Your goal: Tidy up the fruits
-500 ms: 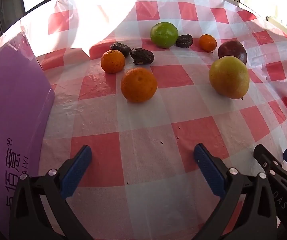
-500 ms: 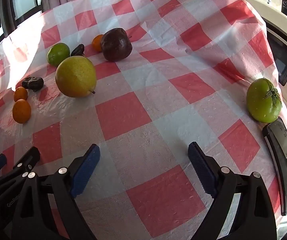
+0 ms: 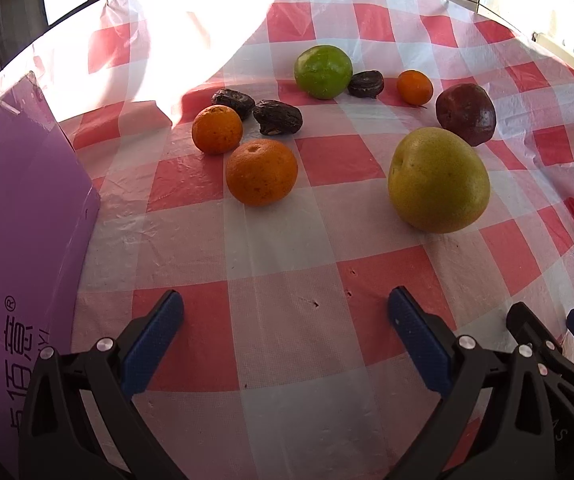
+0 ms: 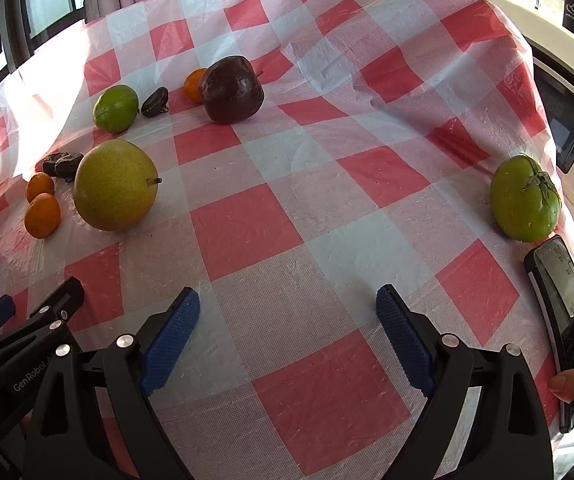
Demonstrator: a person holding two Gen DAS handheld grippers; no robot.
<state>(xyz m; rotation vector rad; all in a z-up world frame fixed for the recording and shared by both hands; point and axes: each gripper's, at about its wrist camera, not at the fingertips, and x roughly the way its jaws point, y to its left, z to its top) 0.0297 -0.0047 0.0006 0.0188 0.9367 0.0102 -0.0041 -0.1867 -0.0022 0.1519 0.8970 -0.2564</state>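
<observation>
On the red-checked cloth lie a yellow pear, a near orange, a second orange, a small orange, a green lime, a dark purple fruit, three dark dates and a green tomato. My left gripper is open and empty, short of the oranges. My right gripper is open and empty; its tip shows in the left wrist view.
A purple box stands at the left, close to my left gripper. A black device lies at the right table edge with a hand on it. The cloth drops off at the right behind the tomato.
The fruits sit slightly lower and nearer in both views. Both grippers have stayed open and empty.
</observation>
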